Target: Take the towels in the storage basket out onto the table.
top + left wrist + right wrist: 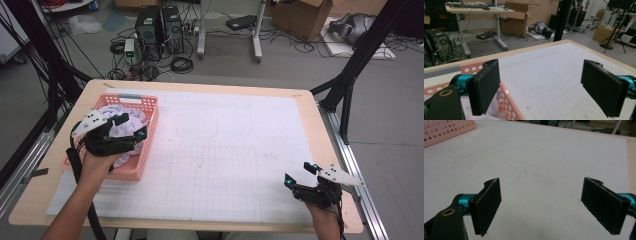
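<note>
A pink perforated basket (150,131) stands at the table's left side with a pale lilac cloth (119,129) bundled inside it. My left gripper (131,127) hovers over the basket with its jaws wide open and nothing between them; in the left gripper view the gripper (549,86) looks past the basket's rim (507,100) across the white mat. My right gripper (301,174) rests near the table's front right corner, open and empty, and in the right gripper view the gripper (549,206) faces bare gridded mat with the basket (446,130) far off at top left.
A white gridded mat (225,150) covers most of the wooden table (320,125). Black frame posts (350,80) stand at both sides. On the floor beyond lie computer towers (160,32), cables, a desk's legs and cardboard boxes (300,17).
</note>
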Available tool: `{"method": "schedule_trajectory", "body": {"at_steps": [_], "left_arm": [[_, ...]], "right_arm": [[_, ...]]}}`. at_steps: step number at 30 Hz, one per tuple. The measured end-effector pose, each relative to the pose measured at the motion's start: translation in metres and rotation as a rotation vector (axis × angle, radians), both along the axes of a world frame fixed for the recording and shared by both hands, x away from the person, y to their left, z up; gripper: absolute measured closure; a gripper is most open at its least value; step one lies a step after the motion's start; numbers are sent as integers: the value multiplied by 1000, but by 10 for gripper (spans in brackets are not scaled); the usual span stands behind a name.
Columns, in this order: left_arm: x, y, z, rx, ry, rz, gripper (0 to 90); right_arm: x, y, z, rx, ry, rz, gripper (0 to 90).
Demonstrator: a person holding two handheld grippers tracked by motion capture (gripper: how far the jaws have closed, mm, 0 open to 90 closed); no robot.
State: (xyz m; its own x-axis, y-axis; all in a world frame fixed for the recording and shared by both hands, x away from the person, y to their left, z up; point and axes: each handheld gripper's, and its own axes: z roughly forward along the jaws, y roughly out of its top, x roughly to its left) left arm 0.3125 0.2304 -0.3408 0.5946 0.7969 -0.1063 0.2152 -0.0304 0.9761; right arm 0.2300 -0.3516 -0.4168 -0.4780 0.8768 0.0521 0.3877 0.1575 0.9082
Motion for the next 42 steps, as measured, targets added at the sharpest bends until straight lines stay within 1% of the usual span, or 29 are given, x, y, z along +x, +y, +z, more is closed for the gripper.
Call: {"method": "schedule_trajectory", "body": {"at_steps": [2,5,8,9,11,12,13,14,16,18,23,24,25,26,27,28,29,30,31,32,33,34,35,37,38,42], "left_arm": [[4,6,-1,8,9,16,163],[14,16,-3,37,43,46,163],[24,24,-8,69,76,94,164],[27,26,-9,86,91,110,164],[34,32,-14,111,128,126,165],[40,37,-20,131,163,154,165],[40,37,-20,131,163,154,166],[42,40,-22,135,179,165,166],[47,44,-27,158,208,181,166],[51,47,-33,176,250,209,166],[62,52,-45,230,374,259,169],[67,53,-52,239,430,263,168],[70,53,-54,245,456,259,164],[72,53,-57,249,475,261,161],[72,53,-57,249,475,261,155],[76,53,-61,242,502,263,145],[76,53,-61,242,502,263,133],[77,52,-63,239,515,261,133],[79,51,-65,240,531,260,107],[81,51,-67,234,554,255,107],[82,50,-70,217,584,247,35],[84,48,-73,218,611,247,17],[86,47,-75,233,625,240,17],[88,44,-77,231,631,250,17],[89,44,-78,237,630,246,17],[90,42,-82,264,619,244,17]], "right_arm": [[0,0,0,0,0,-1,151],[0,-1,0,0,1,-2,151],[0,-1,0,-2,0,-2,151],[0,-1,0,-2,1,-1,151],[0,-1,0,-1,3,-4,151],[1,-1,0,-2,1,-3,151],[0,0,0,-1,5,-3,151],[0,0,0,-1,5,-3,151],[0,-1,0,-6,4,-1,151],[1,0,-1,-5,5,-2,151],[1,1,-1,-9,12,0,151],[1,1,-1,-9,13,0,151],[1,1,-1,-13,9,2,151],[1,1,-1,-14,9,2,151],[0,2,-1,-10,16,2,151],[1,2,-1,-12,13,5,151],[1,2,-1,-14,12,5,151],[1,2,-1,-14,12,5,151],[1,3,-2,-14,17,6,151],[1,3,-2,-14,17,6,151],[2,3,-2,-20,16,11,151],[2,4,-2,-18,20,10,151],[2,4,-2,-18,20,10,151],[2,5,-3,-25,22,14,151],[3,6,-3,-23,27,14,151],[3,8,-3,-29,23,21,151]]}}
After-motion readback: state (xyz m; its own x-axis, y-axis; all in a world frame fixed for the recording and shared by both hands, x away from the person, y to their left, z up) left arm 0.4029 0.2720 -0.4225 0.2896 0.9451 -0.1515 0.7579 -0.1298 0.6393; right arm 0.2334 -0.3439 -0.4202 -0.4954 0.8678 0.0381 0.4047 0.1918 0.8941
